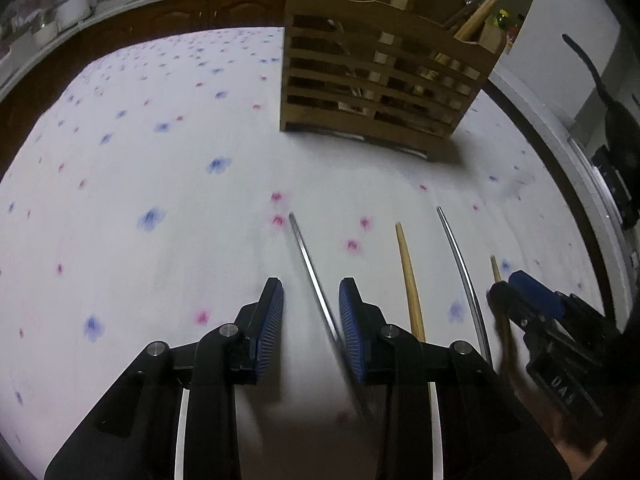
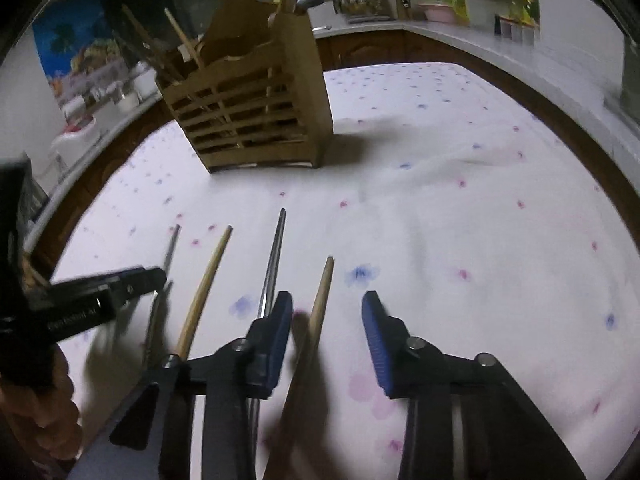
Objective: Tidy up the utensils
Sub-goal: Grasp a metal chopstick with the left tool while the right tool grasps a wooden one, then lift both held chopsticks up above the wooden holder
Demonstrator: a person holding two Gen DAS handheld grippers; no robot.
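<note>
Several utensil handles lie side by side on a flowered white tablecloth (image 1: 160, 184). In the left wrist view my left gripper (image 1: 311, 304) is open, its jaws on either side of a metal handle (image 1: 310, 268). A wooden handle (image 1: 409, 276), a second metal handle (image 1: 460, 264) and another wooden handle (image 1: 496, 270) lie to its right. My right gripper (image 2: 327, 312) is open around the rightmost wooden handle (image 2: 322, 300). It also shows in the left wrist view (image 1: 516, 292). A slatted wooden utensil holder (image 1: 380, 92) stands behind, with utensils in it.
The holder also shows in the right wrist view (image 2: 256, 112). The table's dark wooden edge (image 1: 560, 160) curves along the right. Kitchen counters with jars and dishes (image 2: 440, 12) run behind the table. The left gripper shows at the left of the right wrist view (image 2: 132, 280).
</note>
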